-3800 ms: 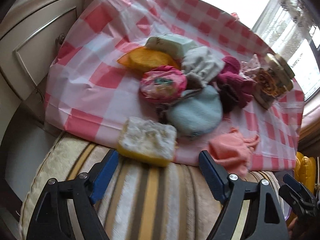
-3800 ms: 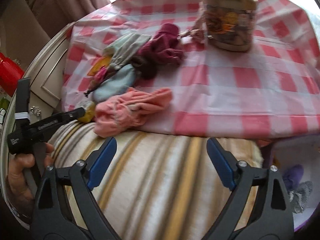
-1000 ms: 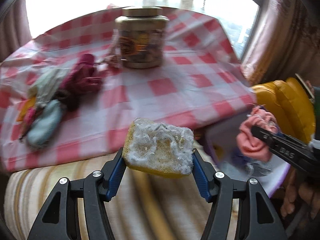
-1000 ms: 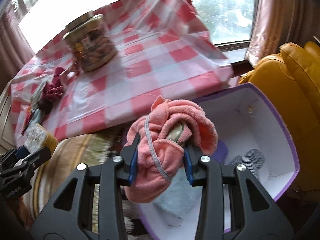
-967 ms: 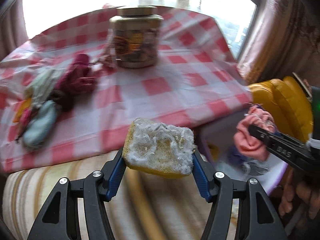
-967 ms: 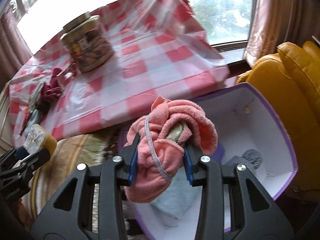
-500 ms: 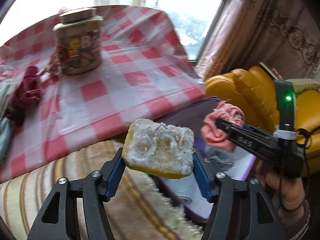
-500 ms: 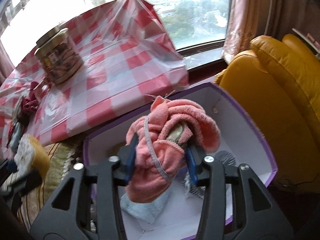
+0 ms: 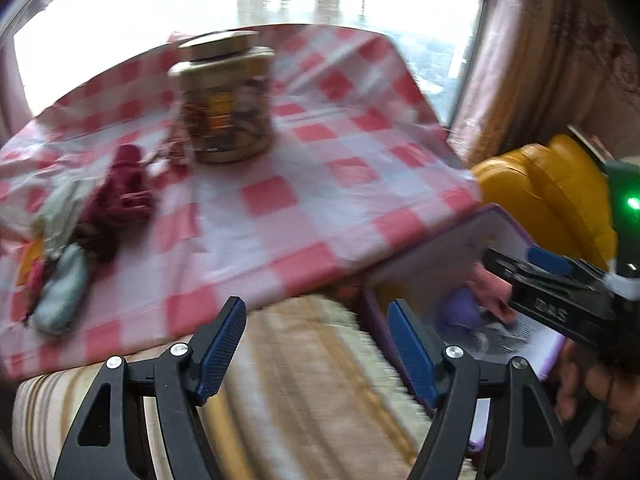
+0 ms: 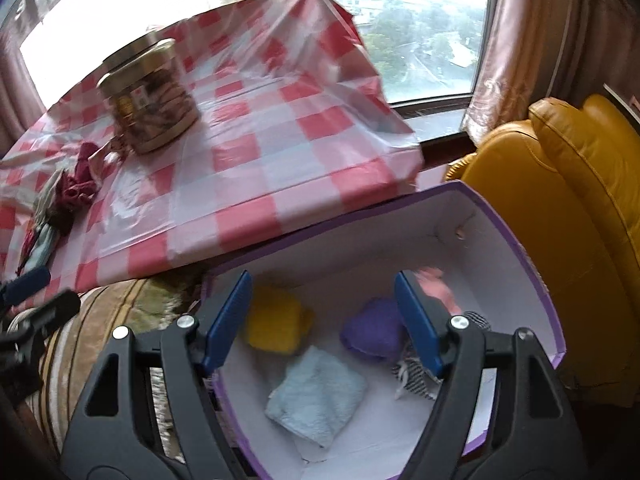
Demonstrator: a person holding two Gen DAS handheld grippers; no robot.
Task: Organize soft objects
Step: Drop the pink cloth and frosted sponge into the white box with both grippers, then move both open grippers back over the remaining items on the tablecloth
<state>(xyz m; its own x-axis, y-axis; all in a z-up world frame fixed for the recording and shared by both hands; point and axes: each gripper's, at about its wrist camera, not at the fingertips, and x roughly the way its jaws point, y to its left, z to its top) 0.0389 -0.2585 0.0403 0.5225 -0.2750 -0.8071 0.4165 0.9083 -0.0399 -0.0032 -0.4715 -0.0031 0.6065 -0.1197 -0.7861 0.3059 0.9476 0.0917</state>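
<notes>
A purple-rimmed white box sits low beside the table; it also shows in the left wrist view. Inside lie the yellow sponge, a light blue cloth, a purple soft item, a striped cloth and the pink cloth, partly behind my finger. My right gripper is open and empty above the box. My left gripper is open and empty over the striped cushion. Several soft items remain piled on the checkered tablecloth.
A glass jar with a gold lid stands on the table near the window. A yellow leather chair is to the right of the box. Curtains hang at the right.
Both grippers have opened. The yellow sponge left my left gripper and the pink cloth left my right gripper; both now lie in the box. The left view has swung back towards the table.
</notes>
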